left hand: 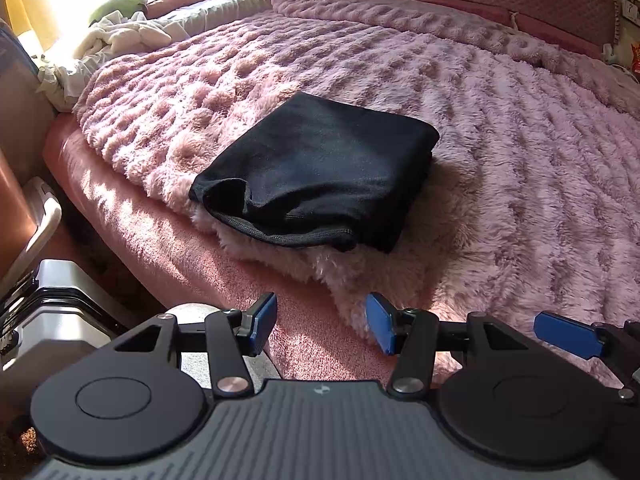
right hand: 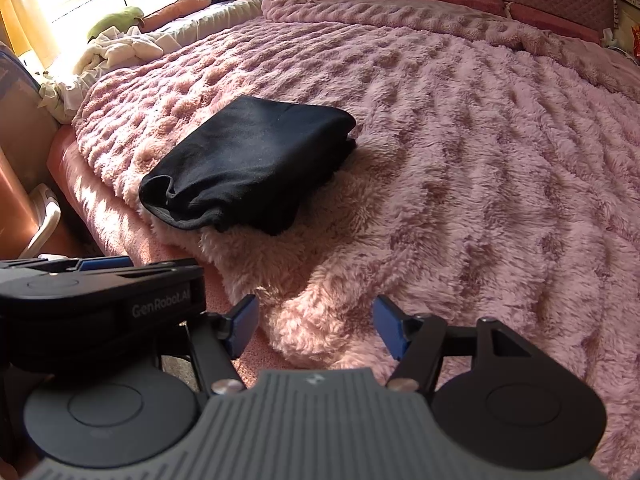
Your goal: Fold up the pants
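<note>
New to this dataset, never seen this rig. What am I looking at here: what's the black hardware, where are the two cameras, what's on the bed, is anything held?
There is no robot arm. A person holds a handheld gripper in each hand, and each carries a fisheye camera looking forward along its own tongs. The black hardware at the bottom of each picture is that tool.

One picture is from the left tongs, the other from the right tongs. They sit side by side: the right tool's blue pad shows at the right edge of the left view, and the left tool's body fills the lower left of the right view.

Ahead is a bed covered by a fluffy pink blanket. On it, near the edge, lie black pants, already folded into a compact stack. Crumpled pale cloth lies further back by the window.

Nothing is held: both tongs stand open and empty, short of the pants.
</note>
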Demonstrator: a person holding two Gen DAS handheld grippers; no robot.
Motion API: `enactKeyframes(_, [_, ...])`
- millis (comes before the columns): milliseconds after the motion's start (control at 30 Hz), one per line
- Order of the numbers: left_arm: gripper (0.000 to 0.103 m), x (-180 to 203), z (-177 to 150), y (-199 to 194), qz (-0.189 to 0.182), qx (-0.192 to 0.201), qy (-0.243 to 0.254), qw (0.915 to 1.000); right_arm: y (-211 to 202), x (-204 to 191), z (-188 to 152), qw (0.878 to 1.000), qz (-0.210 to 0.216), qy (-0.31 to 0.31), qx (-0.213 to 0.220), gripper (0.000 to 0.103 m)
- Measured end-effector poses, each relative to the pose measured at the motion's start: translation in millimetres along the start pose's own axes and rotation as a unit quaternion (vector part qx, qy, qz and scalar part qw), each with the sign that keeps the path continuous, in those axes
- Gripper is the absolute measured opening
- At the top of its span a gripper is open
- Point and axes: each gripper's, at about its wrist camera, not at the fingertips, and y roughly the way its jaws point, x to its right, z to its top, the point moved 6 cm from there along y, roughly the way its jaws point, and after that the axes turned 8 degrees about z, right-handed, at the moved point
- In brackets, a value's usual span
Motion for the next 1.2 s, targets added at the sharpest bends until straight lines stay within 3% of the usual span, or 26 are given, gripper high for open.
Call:
enactKeyframes(233, [0.064, 1, -1, -1, 0.005, -0.003, 0.002, 1.0000, 0, -1, -1, 1.000, 0.000, 0.000, -0.002, 0.059])
enactKeyframes(400, [0.064, 4, -1, 0, -0.005, 0.000, 0.007, 1.0000, -1, -2, -2, 1.000, 0.007, 0.001, 0.001, 0.047])
enactKeyframes(667, [0.077, 0, 2, -5, 0.010, 0.026, 0.004, 0.9996, -6, -5, 2, 1.000, -0.004, -0.015, 0.021, 0.047])
enactKeyframes(1200, [0.077, -3, 2, -6, -0.006, 0.038, -0.011, 0.9992, -10, -6, 4, 0.999, -0.002, -0.019, 0.036, 0.047])
